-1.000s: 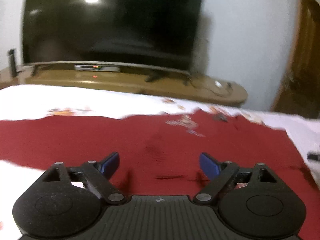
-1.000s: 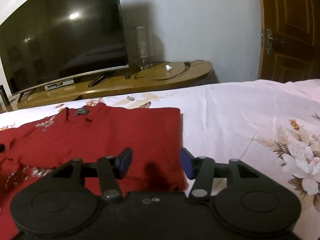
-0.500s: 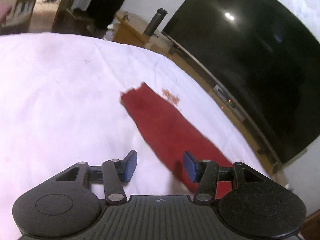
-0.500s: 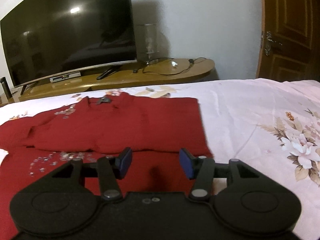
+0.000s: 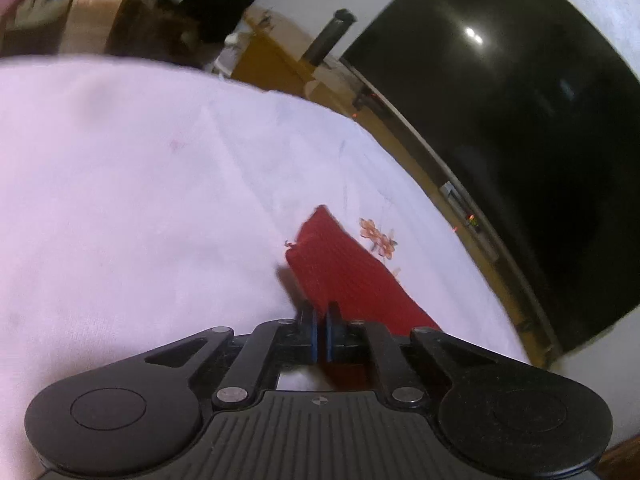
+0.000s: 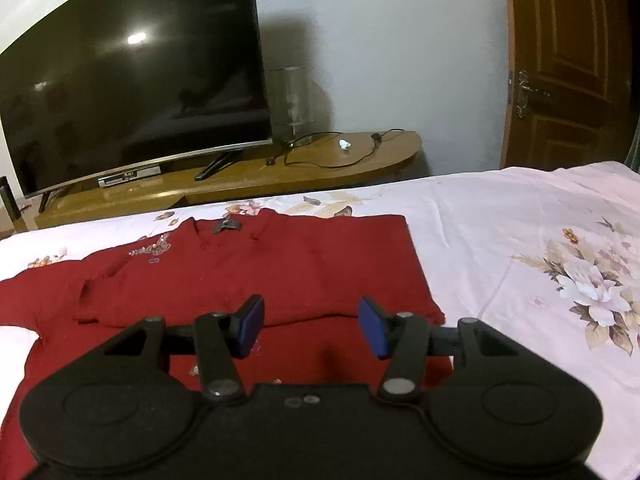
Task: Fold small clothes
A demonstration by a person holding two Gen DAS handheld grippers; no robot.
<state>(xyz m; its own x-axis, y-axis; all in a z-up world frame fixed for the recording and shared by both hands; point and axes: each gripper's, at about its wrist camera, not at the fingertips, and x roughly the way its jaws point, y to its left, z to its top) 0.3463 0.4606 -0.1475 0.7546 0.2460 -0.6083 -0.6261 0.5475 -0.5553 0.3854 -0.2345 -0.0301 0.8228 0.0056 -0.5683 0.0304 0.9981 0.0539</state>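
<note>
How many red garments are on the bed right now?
1: a red top spread near the TV end; its sleeve reaches the left gripper. None visibly hidden.

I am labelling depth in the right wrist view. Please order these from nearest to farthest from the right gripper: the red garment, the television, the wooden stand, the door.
1. red garment, directly under and ahead of the right gripper, on the bed.
2. wooden stand, beyond the bed's far edge, centre.
3. television, on the stand, upper left.

The door, far right, is too close to call against the television.
</note>
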